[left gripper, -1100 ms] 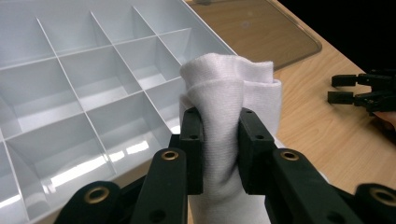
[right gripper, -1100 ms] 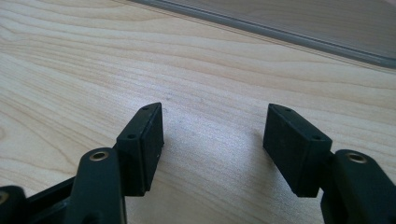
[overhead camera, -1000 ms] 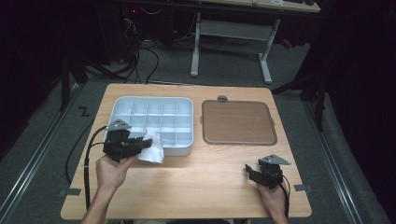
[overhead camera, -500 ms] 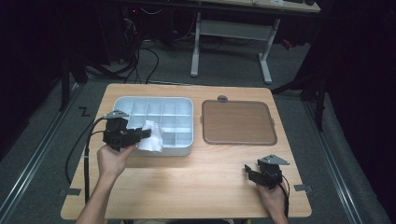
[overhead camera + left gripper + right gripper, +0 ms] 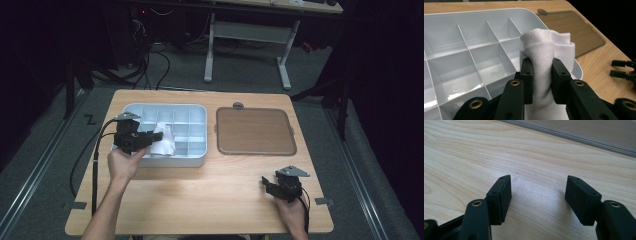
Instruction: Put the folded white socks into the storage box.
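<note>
Wood, pale and evenly grained, makes up the table (image 5: 200,195) that sits in the middle of the high view, its rounded corners lit while the room around it falls off into near black. Beyond its far edge, at the top of the frame, a grey floor carries loose black cables (image 5: 150,65) and the white legs of a second desk (image 5: 247,45). Left of centre on the table lies a white compartment tray (image 5: 192,150), and just beside it, to the right, a brown mat (image 5: 255,131) with a small grey disc (image 5: 238,105) at its far edge. My left gripper (image 5: 150,139) hangs over the tray's lower left part, and its jaws are clamped narrow on a white cloth (image 5: 546,57), which bulges out above the pads in the left gripper view, with the tray's bare dividers spread behind it across the left of that frame. My right gripper (image 5: 267,186) rests at the lower right of the table, well apart from the tray; in the right gripper view its jaws stand wide with nothing but wood grain between them, and a grey strip crosses the upper right corner.
</note>
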Available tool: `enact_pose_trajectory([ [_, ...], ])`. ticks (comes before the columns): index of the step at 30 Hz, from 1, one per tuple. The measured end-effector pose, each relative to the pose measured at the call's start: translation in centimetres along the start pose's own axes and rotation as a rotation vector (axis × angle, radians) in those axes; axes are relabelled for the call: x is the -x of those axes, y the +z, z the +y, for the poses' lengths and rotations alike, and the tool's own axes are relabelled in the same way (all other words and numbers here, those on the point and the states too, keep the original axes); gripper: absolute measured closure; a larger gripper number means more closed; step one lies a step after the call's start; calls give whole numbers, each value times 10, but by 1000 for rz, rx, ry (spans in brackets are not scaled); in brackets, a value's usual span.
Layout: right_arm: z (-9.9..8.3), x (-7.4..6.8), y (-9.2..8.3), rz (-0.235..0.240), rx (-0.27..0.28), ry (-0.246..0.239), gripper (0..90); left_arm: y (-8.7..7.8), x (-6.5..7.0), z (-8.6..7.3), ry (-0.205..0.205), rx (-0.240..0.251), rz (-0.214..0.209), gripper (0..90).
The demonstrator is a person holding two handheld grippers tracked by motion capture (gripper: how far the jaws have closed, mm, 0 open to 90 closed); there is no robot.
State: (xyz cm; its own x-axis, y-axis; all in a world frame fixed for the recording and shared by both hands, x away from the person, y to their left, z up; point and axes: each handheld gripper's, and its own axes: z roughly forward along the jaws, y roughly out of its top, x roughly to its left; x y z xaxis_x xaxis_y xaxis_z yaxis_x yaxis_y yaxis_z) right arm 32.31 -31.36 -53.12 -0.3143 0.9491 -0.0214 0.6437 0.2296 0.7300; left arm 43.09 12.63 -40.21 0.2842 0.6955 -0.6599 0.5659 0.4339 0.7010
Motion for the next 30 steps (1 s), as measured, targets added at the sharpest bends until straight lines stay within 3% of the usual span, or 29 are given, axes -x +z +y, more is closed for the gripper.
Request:
enact_pose_trajectory([
  [10, 0, 0, 0, -1, 0, 0, 388, 11, -8, 0, -29, 0, -4, 747],
  [18, 0, -1, 0, -1, -1, 1, 388, 17, -22, -4, -50, -5, 20, 746],
  [30, 0, -3, 0, 0, -1, 0, 387, 29, -31, -18, 65, -37, 102, 744],
])
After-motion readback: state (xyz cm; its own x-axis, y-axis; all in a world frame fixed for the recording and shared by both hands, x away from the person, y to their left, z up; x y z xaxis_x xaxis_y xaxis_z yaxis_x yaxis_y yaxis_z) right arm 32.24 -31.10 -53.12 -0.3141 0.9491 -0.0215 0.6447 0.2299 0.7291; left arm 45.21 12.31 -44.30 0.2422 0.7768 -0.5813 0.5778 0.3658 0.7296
